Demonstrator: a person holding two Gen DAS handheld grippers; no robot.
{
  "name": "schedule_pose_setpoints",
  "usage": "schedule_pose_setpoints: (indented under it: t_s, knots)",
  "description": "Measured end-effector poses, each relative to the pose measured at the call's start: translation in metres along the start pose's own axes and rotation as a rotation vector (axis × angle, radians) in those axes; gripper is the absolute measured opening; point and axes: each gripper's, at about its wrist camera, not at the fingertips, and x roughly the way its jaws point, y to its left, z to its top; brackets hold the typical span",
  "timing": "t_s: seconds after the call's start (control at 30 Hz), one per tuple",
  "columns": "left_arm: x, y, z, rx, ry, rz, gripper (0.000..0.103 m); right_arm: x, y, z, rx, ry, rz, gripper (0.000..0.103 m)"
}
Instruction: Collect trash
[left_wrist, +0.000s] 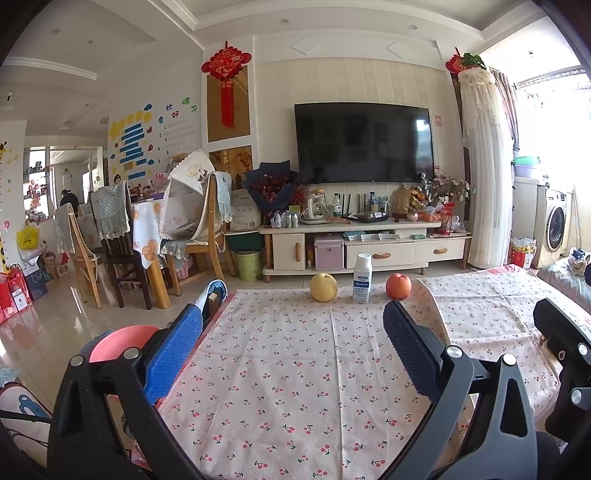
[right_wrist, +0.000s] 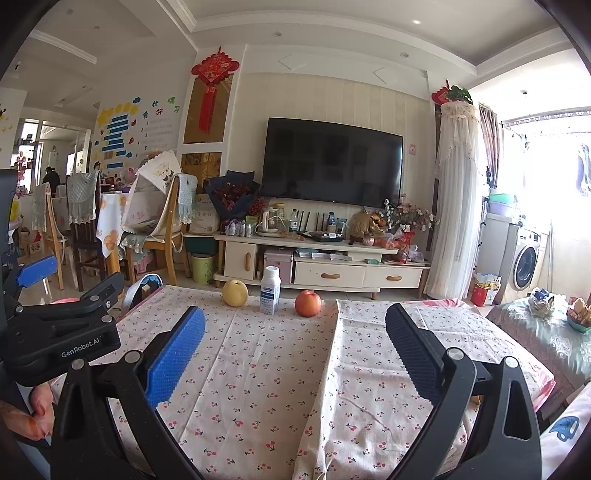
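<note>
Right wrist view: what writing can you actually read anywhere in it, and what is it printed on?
"GenRobot.AI": white lettering on the black body of the left gripper, at the picture's left edge.
White bottle on the cherry-print tablecloth: blue label, print too small to read.
Wall display: coloured characters, too blurred to read.
Green bin: faint lettering, unreadable.

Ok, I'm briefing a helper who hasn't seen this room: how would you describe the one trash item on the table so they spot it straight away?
Find the table with the cherry-print cloth facing the TV stand. At its far edge three things stand in a row. The small white plastic bottle with a blue label is the middle one, upright between the yellow pear and the red apple, the only non-fruit.
</note>
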Motion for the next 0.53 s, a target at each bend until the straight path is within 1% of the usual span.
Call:
schedule_pose_setpoints:
  t_s: [0.13, 0.3, 0.37, 0.47, 0.53]
  knots:
    - [0.009, -0.001, -0.007, 0.011, 0.015, -0.003, 0.099, 0.010, 0.003, -0.005, -0.004, 0.018, 0.007, 0.097]
    - [0.034, 0.002, -0.021, 0.017, 0.069, 0.001, 0.099, 0.042, 0.005, -0.020, 0.010, 0.096, 0.034, 0.097]
    - [0.050, 0.005, -0.027, 0.013, 0.106, 0.011, 0.099, 0.059, 0.006, -0.026, 0.015, 0.136, 0.047, 0.097]
    - [0.083, 0.010, -0.038, -0.006, 0.187, 0.011, 0.099, 0.094, 0.006, -0.034, 0.032, 0.205, 0.064, 0.097]
    - [0.111, 0.013, -0.047, -0.012, 0.254, 0.013, 0.099, 0.119, 0.007, -0.041, 0.034, 0.251, 0.066, 0.097]
